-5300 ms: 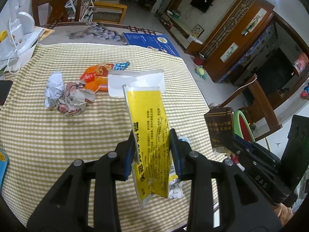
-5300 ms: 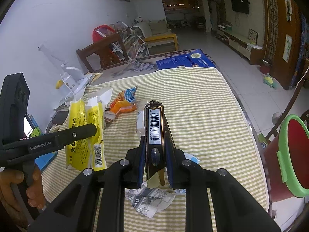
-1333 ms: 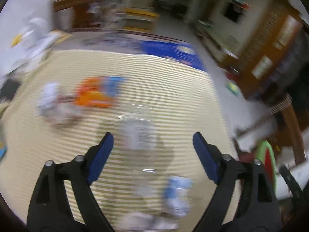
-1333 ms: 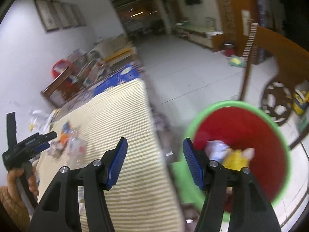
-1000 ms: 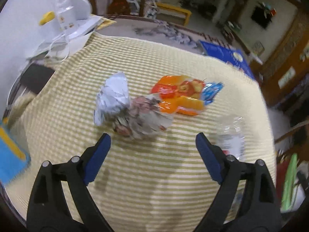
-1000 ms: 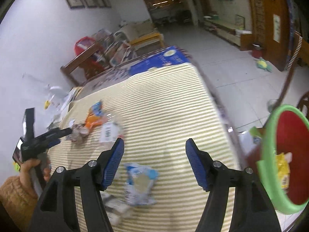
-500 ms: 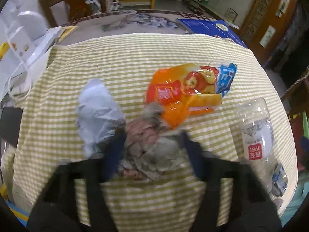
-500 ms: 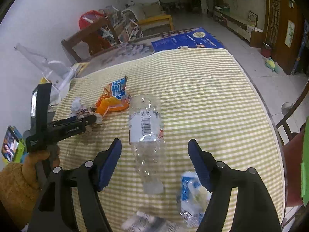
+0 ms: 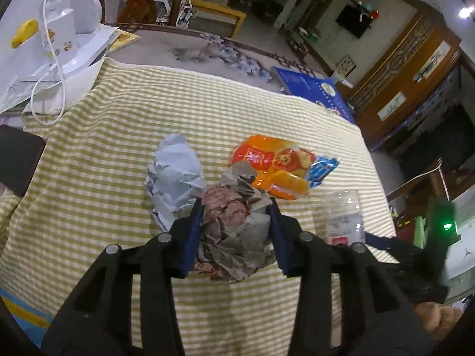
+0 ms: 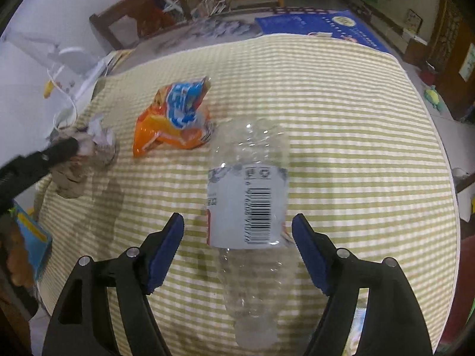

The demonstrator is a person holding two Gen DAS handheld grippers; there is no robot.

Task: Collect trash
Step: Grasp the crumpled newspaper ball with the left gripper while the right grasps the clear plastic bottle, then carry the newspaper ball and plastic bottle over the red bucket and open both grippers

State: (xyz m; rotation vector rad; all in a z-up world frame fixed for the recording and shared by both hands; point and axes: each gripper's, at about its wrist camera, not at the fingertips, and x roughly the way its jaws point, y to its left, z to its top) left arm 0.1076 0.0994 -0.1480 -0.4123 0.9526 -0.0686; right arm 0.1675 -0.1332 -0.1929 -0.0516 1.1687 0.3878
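Note:
My left gripper (image 9: pixel 236 231) is shut on a crumpled grey and pink paper ball (image 9: pixel 234 225) on the striped tablecloth (image 9: pixel 118 136). A crumpled white paper (image 9: pixel 175 175) lies just left of it and an orange snack bag (image 9: pixel 279 166) just beyond. My right gripper (image 10: pixel 237 252) is open, its jaws on either side of a clear plastic bottle (image 10: pixel 246 207) lying on the cloth, apart from it. The bottle also shows in the left wrist view (image 9: pixel 344 219). The snack bag (image 10: pixel 175 118) and the paper ball (image 10: pixel 80 160) show left of the bottle.
A white lamp base (image 9: pixel 68 38) with a cord stands at the table's far left. A blue book (image 10: pixel 320 26) lies at the far edge. A dark phone (image 9: pixel 14 157) lies at the left edge. Wooden chairs (image 10: pixel 139 20) stand behind the table.
My left gripper has closed on the paper ball. My right gripper has moved forward and down so that the bottle lies between its open jaws.

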